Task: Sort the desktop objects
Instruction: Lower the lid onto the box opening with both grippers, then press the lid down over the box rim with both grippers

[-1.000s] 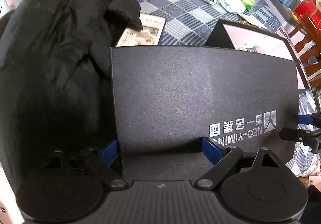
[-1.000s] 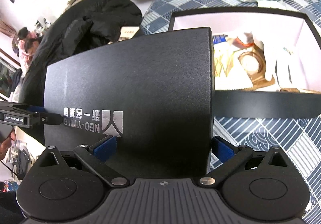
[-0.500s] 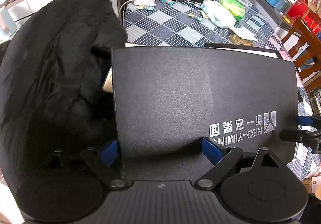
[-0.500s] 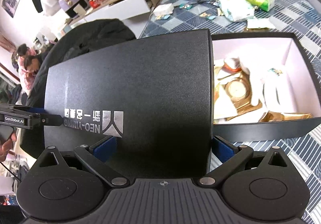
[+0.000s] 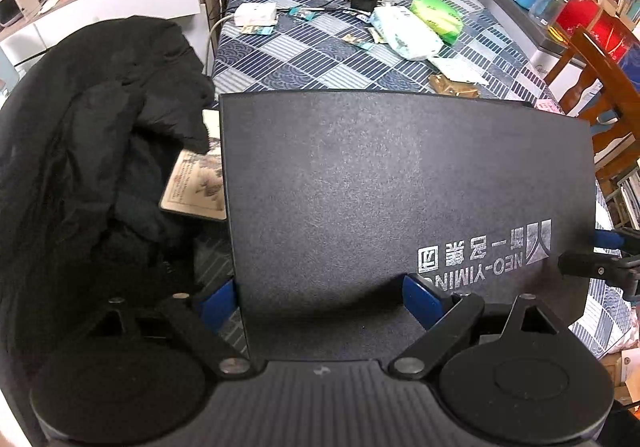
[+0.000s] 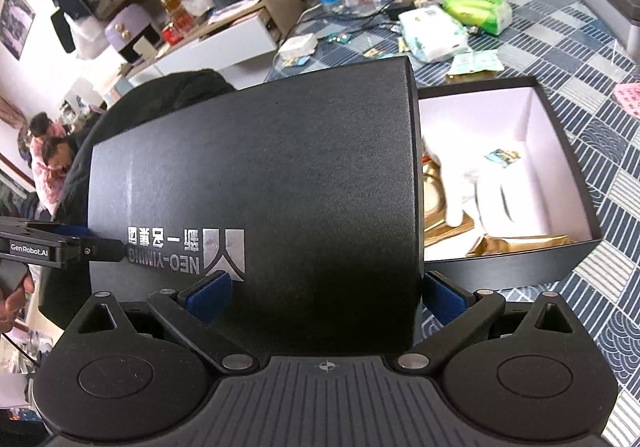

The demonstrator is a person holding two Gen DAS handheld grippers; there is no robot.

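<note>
A black box lid (image 5: 400,187) with silver "NEO-YIMING" print hangs level above the table, carried by both grippers. My left gripper (image 5: 320,303) is shut on the lid's near left part, blue pads against it. My right gripper (image 6: 326,295) is shut on the lid (image 6: 260,175) at its right end. Each gripper's fingers show at the far side of the other's view. The open black box (image 6: 500,271), white inside, stands just right of and below the lid, holding gold packets (image 6: 516,243) and white items. In the left wrist view the lid hides the box.
A black jacket (image 5: 100,167) lies heaped on the left, partly over a printed card (image 5: 196,187). The checked tablecloth (image 5: 304,59) carries tissue packs (image 5: 404,31), a green pack (image 5: 436,13), cables and bottles at the far end. A wooden chair (image 5: 600,87) stands right. People (image 6: 48,155) sit far left.
Both grippers have risen with the lid, so more of the far table shows. In the left wrist view the lid now covers the box opening that showed behind it.
</note>
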